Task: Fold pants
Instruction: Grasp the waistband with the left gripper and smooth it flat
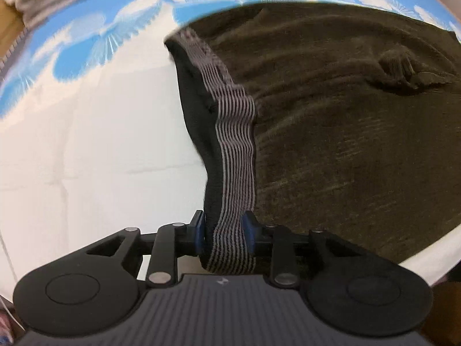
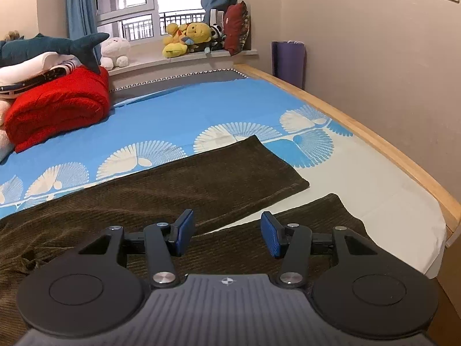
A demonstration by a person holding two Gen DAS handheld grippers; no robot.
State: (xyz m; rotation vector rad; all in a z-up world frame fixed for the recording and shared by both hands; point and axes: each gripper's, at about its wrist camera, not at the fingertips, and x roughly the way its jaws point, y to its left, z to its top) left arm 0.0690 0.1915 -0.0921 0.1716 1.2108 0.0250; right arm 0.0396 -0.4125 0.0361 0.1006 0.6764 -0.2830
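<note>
Dark brown corduroy pants (image 1: 345, 115) lie spread on the bed. Their striped grey elastic waistband (image 1: 234, 144) runs down to my left gripper (image 1: 224, 235), which is shut on it near the pants' near corner. In the right wrist view the pants (image 2: 161, 190) lie with both legs stretched away, the far leg (image 2: 245, 167) and the near leg (image 2: 325, 216) slightly apart. My right gripper (image 2: 227, 233) is open and empty, just above the crotch area between the legs.
The bed sheet (image 2: 178, 115) is blue with white fan patterns and a white band. A red folded blanket (image 2: 57, 106) with a stuffed shark sits at far left. A wooden bed frame (image 2: 374, 141) and a wall run along the right. Plush toys sit on the windowsill.
</note>
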